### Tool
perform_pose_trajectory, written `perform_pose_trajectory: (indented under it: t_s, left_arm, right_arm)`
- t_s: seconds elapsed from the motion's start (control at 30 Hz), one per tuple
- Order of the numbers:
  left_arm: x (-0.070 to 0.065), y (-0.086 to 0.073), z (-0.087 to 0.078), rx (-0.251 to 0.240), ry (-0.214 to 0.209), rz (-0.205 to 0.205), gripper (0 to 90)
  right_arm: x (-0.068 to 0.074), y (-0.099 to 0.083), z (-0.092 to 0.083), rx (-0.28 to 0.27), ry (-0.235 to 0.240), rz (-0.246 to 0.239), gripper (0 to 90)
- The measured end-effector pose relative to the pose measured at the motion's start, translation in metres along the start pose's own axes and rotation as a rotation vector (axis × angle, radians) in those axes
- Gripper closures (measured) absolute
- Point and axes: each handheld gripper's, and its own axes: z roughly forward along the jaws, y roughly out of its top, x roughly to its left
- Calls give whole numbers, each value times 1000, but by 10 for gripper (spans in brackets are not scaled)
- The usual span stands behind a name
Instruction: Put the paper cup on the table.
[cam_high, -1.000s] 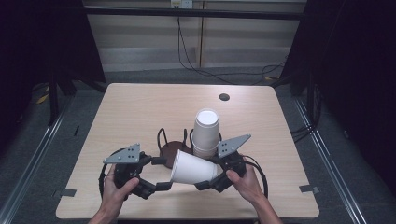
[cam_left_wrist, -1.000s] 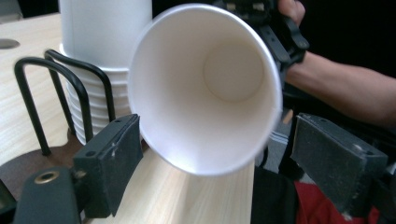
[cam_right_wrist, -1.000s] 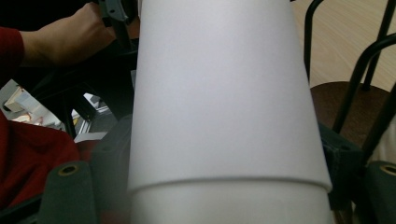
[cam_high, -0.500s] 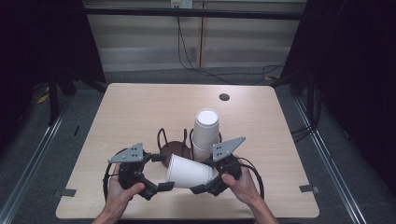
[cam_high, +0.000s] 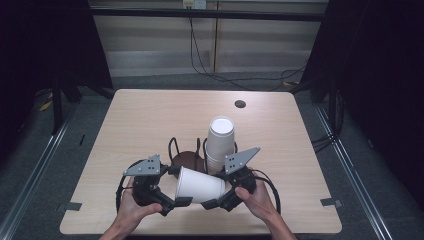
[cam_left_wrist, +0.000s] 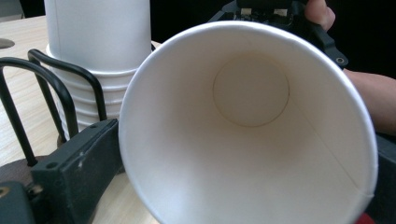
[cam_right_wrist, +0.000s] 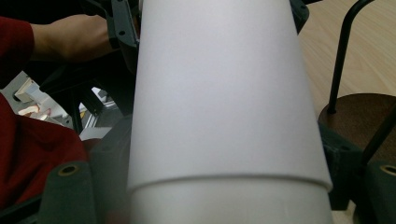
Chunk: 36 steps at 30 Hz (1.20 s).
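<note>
White paper cup (cam_high: 200, 186) on its side at the near edge of the table (cam_high: 150, 115), raised between both grippers, mouth to the left and base to the right. Left gripper (cam_high: 179, 186) at the mouth end, in the person's left hand (cam_high: 132, 210); jaws just opened wide, one either side of the rim with the cup between them. In the left gripper view, looking straight into the hollow cup to its round bottom, one dark jaw just beside the rim at lower left, the other at the right border; hard to say whether the nearer jaw brushes the rim, but no sign of squeezing on the round lip.

Right gripper (cam_high: 214, 190) at the base end, in the right hand (cam_high: 260, 200), closed on the cup wall and carrying it. In the right gripper view, the white wall up close and blurred, with jaws flanking it low on both sides and a faint step across it near the bottom.

Just beyond the held cup, toward the far side: a stack of cups (cam_high: 220, 142), upright and mouth down, in a black wire holder (cam_high: 186, 155) on a dark round base (cam_right_wrist: 355, 116). Left bay of the holder bare, stack in the right bay. Held cup near the holder, apart from the stack. Red sleeve (cam_right_wrist: 28, 163) at the left of the right gripper view.
</note>
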Motion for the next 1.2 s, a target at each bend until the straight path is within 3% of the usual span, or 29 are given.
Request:
perform_pose_trajectory:
  t_s: [0.2,0.57,0.7,1.03,1.07,1.2]
  left_arm:
    - [1,-1,1,-29,-28,-10,55]
    - [1,0,0,-32,-34,-8,95]
    - [0,1,-2,-33,-43,-6,139]
    - [2,2,-5,-24,-36,-14,151]
    - [2,2,-6,-20,-26,-16,151]
    - [5,2,-10,-19,-21,-24,151]
  right_arm:
    - [0,-1,1,2,1,2,242]
    - [-1,-2,3,-6,-2,4,234]
    - [-1,-2,4,-15,-25,15,195]
    - [0,-3,3,-35,-54,24,143]
    - [0,-3,2,-39,-81,28,140]
    - [1,-4,1,-44,-101,37,140]
